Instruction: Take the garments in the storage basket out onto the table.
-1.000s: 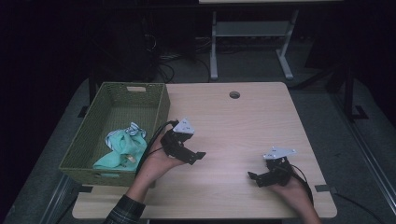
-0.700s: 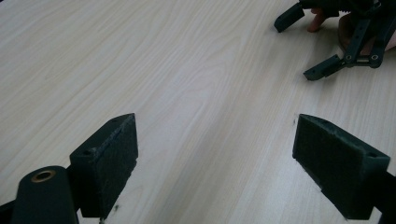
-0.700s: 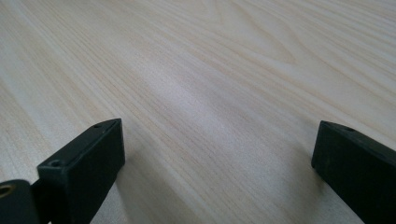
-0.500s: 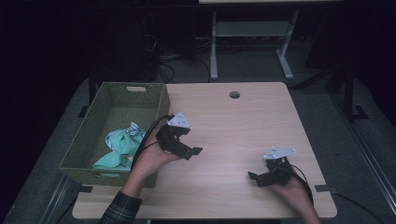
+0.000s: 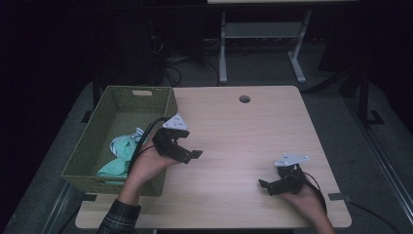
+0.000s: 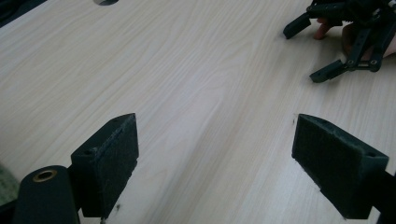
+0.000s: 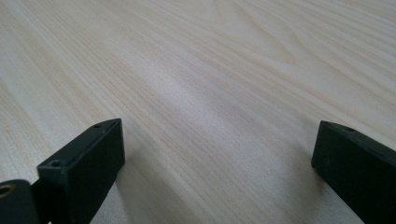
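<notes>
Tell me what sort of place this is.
Probably a lab or workshop set up for recording: a bare wooden table in a dark room, loose cables on the floor, and a metal-framed bench behind.

It looks like a lab or recording room: a pale wooden desk [image 5: 234,126] with a cable hole [image 5: 244,99], tangled cables [image 5: 180,68] on a dark floor, and a white metal table frame [image 5: 260,44] behind.
</notes>
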Action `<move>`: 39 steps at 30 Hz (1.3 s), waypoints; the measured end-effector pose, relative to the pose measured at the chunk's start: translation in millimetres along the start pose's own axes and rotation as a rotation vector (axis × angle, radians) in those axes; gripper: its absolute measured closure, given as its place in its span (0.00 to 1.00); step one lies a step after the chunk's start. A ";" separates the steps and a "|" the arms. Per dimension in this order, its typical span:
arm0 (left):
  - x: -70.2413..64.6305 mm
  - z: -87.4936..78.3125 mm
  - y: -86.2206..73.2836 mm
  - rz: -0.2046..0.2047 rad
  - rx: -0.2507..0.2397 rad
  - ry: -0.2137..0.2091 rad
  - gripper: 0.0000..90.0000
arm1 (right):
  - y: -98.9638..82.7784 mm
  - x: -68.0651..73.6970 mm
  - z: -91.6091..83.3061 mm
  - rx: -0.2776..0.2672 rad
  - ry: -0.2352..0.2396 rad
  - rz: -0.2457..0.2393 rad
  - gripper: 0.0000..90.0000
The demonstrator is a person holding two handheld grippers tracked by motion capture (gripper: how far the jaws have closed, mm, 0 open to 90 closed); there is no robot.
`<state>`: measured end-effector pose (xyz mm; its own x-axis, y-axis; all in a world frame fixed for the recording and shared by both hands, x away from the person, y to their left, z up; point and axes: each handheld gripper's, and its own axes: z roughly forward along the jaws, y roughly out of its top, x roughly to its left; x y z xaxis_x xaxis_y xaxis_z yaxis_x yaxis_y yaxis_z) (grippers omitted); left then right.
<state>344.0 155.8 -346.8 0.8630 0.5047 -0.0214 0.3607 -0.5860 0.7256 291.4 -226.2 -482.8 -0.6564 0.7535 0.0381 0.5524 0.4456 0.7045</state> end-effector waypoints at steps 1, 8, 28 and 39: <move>1.2 -1.7 -0.4 -0.006 -0.005 0.000 0.16 | 0.0 0.0 0.0 0.000 0.000 0.000 0.03; 7.8 -9.3 -5.6 -0.020 -0.010 0.015 0.16 | 0.0 -0.3 0.1 -0.002 -0.001 -0.004 0.03; 25.6 -32.0 -19.9 -0.056 -0.025 0.052 0.16 | 0.0 -0.4 0.1 -0.003 0.000 -0.006 0.03; 39.5 -49.1 -31.1 -0.102 -0.040 0.088 0.16 | 0.0 -0.4 0.1 -0.002 0.000 -0.005 0.03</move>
<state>349.5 225.1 -336.5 0.7877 0.6149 -0.0379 0.4293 -0.5037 0.7496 291.7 -226.5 -482.9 -0.6590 0.7513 0.0346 0.5479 0.4481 0.7064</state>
